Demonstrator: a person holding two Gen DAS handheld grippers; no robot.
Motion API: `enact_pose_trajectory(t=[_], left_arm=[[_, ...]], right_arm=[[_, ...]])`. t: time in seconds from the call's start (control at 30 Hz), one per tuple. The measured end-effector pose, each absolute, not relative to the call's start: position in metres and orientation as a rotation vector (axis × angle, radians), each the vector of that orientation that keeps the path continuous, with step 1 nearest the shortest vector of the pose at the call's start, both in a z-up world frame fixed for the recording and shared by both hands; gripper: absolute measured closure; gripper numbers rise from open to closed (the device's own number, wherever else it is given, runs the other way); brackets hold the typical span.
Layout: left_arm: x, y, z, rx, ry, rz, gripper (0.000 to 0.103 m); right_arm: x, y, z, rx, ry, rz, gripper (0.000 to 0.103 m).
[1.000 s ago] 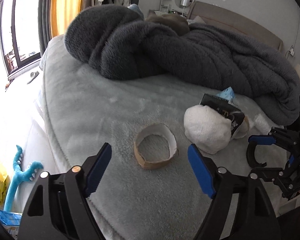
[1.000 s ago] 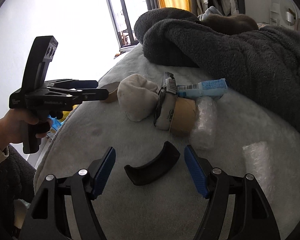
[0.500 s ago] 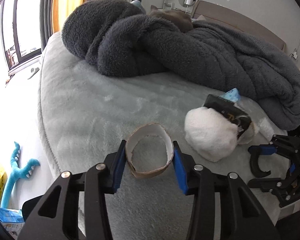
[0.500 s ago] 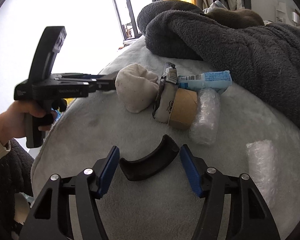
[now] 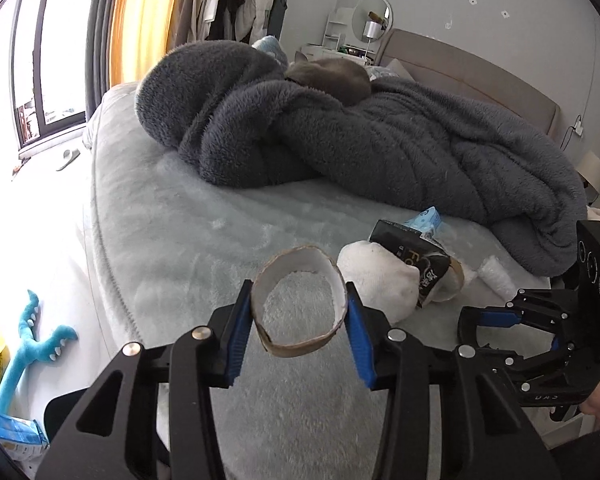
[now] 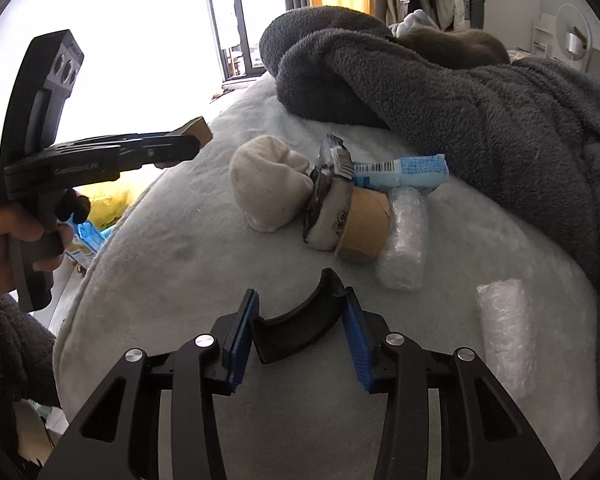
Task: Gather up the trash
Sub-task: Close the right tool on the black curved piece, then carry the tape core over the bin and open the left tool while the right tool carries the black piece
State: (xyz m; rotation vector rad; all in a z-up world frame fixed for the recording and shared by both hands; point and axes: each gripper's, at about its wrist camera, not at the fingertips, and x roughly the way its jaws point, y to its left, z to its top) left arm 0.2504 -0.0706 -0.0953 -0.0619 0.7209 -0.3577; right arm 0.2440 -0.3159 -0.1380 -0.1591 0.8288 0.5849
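My left gripper point(image 5: 298, 330) is shut on a brown cardboard ring point(image 5: 300, 346) and holds it above the pale grey bed cover point(image 5: 172, 232). My right gripper point(image 6: 298, 338) is shut on a curved black plastic piece point(image 6: 296, 326), also lifted off the cover. A heap of trash lies beyond: a white cloth ball point(image 6: 266, 188), a dark wrapper point(image 6: 328, 168), a paper cup point(image 6: 358, 226), a blue packet point(image 6: 404, 170) and a bubble-wrap roll point(image 6: 406, 240). The right gripper also shows in the left wrist view point(image 5: 512, 330).
A dark grey fleece blanket point(image 5: 380, 140) is piled across the back of the bed. A second bubble-wrap roll point(image 6: 500, 328) lies at the right. A blue plush toy point(image 5: 24, 344) and yellow bag point(image 6: 108, 200) are on the floor at the left.
Both grippers closed from open around their objects, the left on the cardboard ring and the right on the black piece, and lifted them off the cover.
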Motion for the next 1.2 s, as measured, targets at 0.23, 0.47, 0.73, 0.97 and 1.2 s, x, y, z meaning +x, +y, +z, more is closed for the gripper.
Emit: enact_pose_trajectory(t=[0.23,0.47,0.73,0.97,1.2], left_arm=[[0.234,-0.058,-0.087,-0.061,0.72,-0.325,0.056],[0.226,-0.044,-0.084,-0.051,0.728,-0.292,0.056],[0.222,-0.015,-0.088,-0.059,0.767,-0.236,0.056],[0.222,0.009,-0.1,-0.076,0.817,-0.194,0.056],[0.22,0.04,-0.121,-0.048,0.871,-0.144,0.056]], right_arm=[[0.234,-0.3,-0.122,-0.112,0.793,0.539,0.06],[0.232,-0.28,-0.116,-0.094,0.806,0.517,0.06],[0.229,-0.25,-0.106,-0.076,0.786,0.551,0.06],[0.235,-0.224,-0.09,-0.023,0.747,0.572,0.06],[0.24,-0.188,-0.082,-0.021,0.749,0.621,0.06]])
